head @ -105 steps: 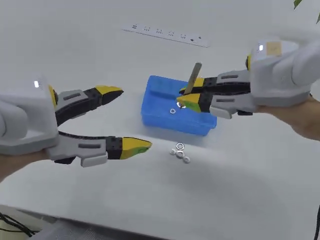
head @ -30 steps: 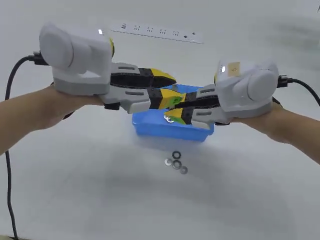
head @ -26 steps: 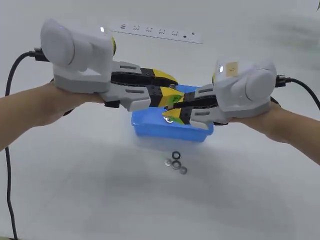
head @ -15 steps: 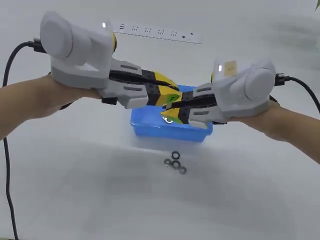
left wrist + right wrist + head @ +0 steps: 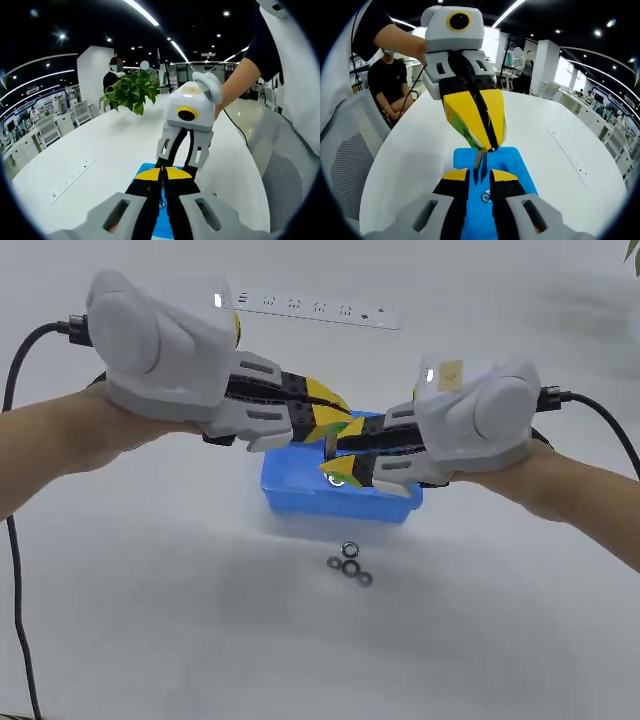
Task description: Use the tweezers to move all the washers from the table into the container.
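Observation:
My right gripper hovers over the blue container, shut on the thin metal tweezers, which stand upright between its yellow tips. My left gripper comes in from the left, its tips shut on the tweezers' upper end. In the right gripper view the tweezers rise from my right gripper to the left gripper. One washer lies inside the container. A small cluster of washers lies on the white table in front of the container.
A white power strip lies at the table's far edge. Black cables trail from both grippers. A potted plant stands on the table farther off. A person sits on a chair beside the table.
My left gripper, open at the left 3.5 s ago, has moved over to the right gripper and shut on the tweezers. Over the last second both grippers barely shifted.

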### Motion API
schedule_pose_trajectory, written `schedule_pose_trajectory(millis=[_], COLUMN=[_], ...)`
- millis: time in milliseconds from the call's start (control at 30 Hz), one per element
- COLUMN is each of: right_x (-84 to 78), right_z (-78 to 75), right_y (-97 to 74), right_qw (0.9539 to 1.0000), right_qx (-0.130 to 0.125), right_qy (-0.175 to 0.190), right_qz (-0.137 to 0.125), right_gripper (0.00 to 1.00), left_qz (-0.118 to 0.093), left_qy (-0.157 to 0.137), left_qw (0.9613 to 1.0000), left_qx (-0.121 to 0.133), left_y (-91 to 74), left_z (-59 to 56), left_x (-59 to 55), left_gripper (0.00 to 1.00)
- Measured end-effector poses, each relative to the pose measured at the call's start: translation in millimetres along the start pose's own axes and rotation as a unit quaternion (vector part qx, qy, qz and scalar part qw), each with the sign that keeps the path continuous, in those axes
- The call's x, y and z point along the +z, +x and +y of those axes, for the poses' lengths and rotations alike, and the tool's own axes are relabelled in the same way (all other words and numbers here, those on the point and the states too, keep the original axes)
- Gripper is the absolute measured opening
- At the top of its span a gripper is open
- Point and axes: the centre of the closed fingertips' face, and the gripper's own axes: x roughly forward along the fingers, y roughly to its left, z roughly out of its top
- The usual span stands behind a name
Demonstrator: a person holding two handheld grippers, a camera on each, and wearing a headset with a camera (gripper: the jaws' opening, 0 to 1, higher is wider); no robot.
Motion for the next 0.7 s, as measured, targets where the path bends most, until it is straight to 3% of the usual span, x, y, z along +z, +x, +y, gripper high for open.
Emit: schedule_pose_trajectory(millis=[267, 700], right_x=[-2.4, -7.6], right_z=[2.5, 16.5], right_y=[-14.2, -55.7], right_qw=[0.9996, 0.9964], right_qx=[-0.022, -0.067], right_qy=[0.020, 0.047], right_qz=[-0.001, -0.022], right_gripper=[0.30, 0.42], left_qz=[-0.001, -0.010], left_qy=[0.008, 0.019], left_qw=[0.9999, 0.9996], left_qx=[0.012, 0.021], left_y=[-7.2, -25.3], left_z=[3.5, -9.5], left_x=[7.0, 21.0], left_gripper=[0.05, 0.05])
